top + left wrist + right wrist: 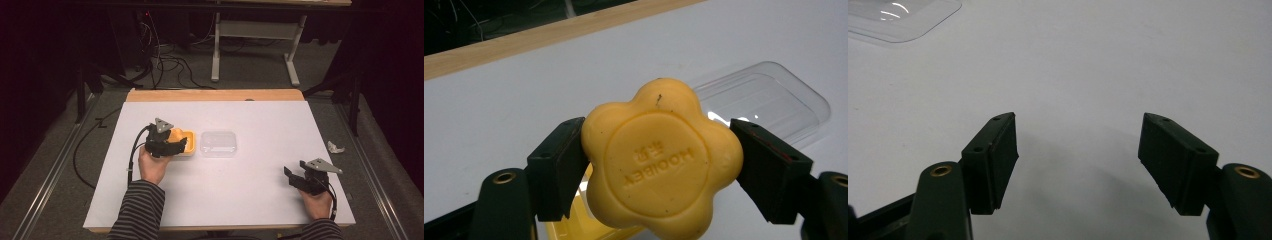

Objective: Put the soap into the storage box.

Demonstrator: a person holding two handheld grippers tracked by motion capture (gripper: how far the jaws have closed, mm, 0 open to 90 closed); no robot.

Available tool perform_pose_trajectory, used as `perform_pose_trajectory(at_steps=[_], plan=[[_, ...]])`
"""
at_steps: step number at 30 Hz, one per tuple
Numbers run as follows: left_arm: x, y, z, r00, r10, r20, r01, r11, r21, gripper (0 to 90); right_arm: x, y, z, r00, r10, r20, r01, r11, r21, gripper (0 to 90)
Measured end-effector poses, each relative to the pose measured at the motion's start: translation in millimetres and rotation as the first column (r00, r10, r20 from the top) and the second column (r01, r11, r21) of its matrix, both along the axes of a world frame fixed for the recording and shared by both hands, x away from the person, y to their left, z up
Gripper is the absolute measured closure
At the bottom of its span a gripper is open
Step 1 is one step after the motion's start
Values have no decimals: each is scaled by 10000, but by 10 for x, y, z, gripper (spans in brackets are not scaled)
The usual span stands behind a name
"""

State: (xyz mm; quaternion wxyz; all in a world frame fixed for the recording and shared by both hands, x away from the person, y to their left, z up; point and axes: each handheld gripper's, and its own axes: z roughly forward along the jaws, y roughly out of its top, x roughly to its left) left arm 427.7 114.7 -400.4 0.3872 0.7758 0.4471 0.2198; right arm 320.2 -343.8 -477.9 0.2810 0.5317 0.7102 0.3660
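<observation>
My left gripper (659, 160) is shut on a yellow flower-shaped soap (661, 160) stamped with raised letters. It holds the soap just above a yellow soap dish (186, 139), whose rim (574, 231) peeks out below the soap. In the high view the left gripper (172, 145) hangs over the dish's left side. A clear plastic lid (218, 143) lies flat right of the dish, also visible as the lid (769, 97) behind the soap. My right gripper (1078, 160) stands open over bare white table, with nothing between its jaws, at the table's front right (300, 177).
The white table top (240, 195) has a wooden strip (215, 95) along its far edge. The lid's corner (898, 20) shows far left in the right gripper view. A crumpled white scrap (335, 147) lies on the floor right of the table. Cables trail behind.
</observation>
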Motion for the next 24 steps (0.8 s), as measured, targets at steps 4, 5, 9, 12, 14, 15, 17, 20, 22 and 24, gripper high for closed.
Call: perform_pose_trajectory(at_steps=[4,5,9,12,14,15,17,20,22,24], plan=[[47,-19,-36,9999,92,-53,-93,9999,-105,262,-2,0,1,10000,13,31,-13,10000,-69,322],[62,-22,-53,9999,126,-113,-127,9999,-66,262,-2,1,1,10000,12,14,-12,10000,-64,323],[104,-22,-97,9996,244,-153,-242,9997,102,261,-3,0,1,10000,20,44,-20,10000,-67,323],[148,-9,-123,9994,300,-156,-298,9994,159,262,-5,7,1,10000,3,57,-3,9999,-121,322],[173,-10,-151,9993,318,-206,-314,9993,200,262,-7,16,0,10000,39,74,-37,9997,-235,322],[182,-16,-168,9993,304,-234,-297,9992,279,262,-8,18,0,10000,26,84,-24,9997,-249,323],[200,-25,-196,9990,287,-341,-274,9988,394,261,-7,16,0,10000,25,89,-23,9997,-241,322],[228,-31,-226,9985,325,-430,-306,9986,440,262,-8,18,0,10000,17,87,-15,9997,-240,322],[245,-30,-242,9981,331,-512,-308,9985,444,262,-8,18,0,10000,18,88,-16,9997,-242,321],[262,-27,-260,9976,341,-610,-313,9984,464,261,-8,18,0,10000,20,84,-18,9997,-242,321]])
